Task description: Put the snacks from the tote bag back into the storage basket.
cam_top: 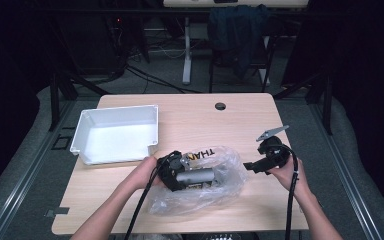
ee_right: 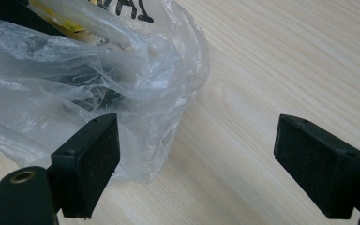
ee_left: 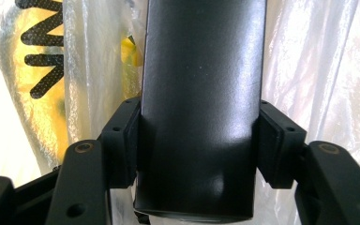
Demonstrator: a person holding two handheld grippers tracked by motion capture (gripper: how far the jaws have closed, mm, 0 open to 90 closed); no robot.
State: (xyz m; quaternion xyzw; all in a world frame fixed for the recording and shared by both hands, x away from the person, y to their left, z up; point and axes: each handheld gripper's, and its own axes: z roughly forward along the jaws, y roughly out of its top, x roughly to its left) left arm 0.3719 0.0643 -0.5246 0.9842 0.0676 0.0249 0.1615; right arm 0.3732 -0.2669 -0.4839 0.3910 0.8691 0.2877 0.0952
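Observation:
A dark grey cylinder [cam_top: 196, 176] lies level at the mouth of a crumpled clear plastic bag [cam_top: 222, 186] on the wooden table [cam_top: 200, 122]. My left gripper [cam_top: 174, 173] is shut on the cylinder, and in the left gripper view both pads press flat against the sides of the cylinder [ee_left: 201, 89] with the bag [ee_left: 318, 70] behind it. The bag carries black letters and a yellow print. My right gripper [cam_top: 250, 166] hovers open just right of the bag. In the right gripper view it [ee_right: 197, 159] has bare table between its pads, the left pad beside the bag's edge [ee_right: 136, 93].
A white plastic bin [cam_top: 82, 136] stands empty at the table's back left. A round cable hole [cam_top: 220, 106] sits near the far edge. Beyond the table are a chair with a dark jacket [cam_top: 237, 27] and desk legs. Cables trail from both grippers toward the near edge.

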